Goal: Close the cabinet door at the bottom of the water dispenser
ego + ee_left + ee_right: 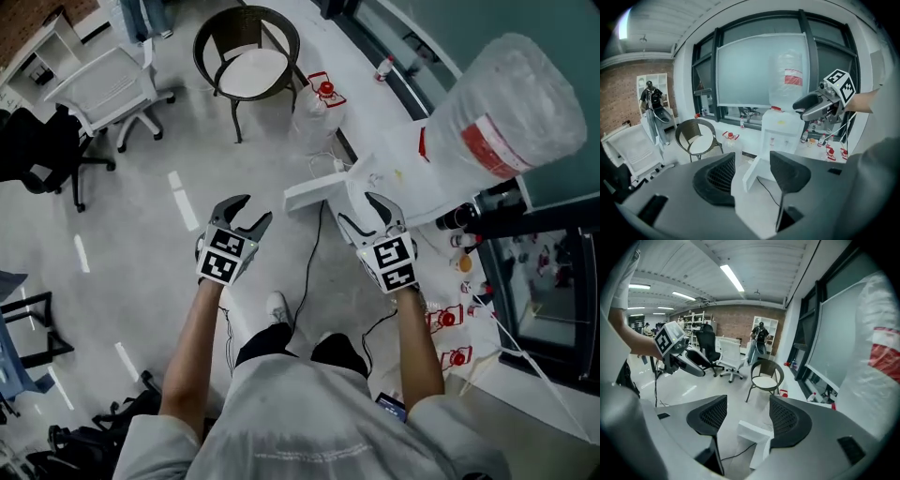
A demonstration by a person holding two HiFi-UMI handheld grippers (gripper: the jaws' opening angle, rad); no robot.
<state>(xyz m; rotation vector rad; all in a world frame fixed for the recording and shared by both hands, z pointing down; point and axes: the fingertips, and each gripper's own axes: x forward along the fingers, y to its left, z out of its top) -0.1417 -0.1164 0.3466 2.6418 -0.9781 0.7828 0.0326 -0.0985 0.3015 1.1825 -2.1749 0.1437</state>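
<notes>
Cabinet door (312, 195): hanging open from water dispenser (403, 178), lying just ahead of right gripper (357, 208), farther from left gripper (255, 212); both grippers' fingers (787, 420) standing apart, holding nothing.

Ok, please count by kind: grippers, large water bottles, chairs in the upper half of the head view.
Grippers: 2, left gripper and right gripper
Large water bottles: 2, dispenser bottle and floor bottle
Chairs: 3, round chair, white office chair, black office chair
Total: 7
</notes>
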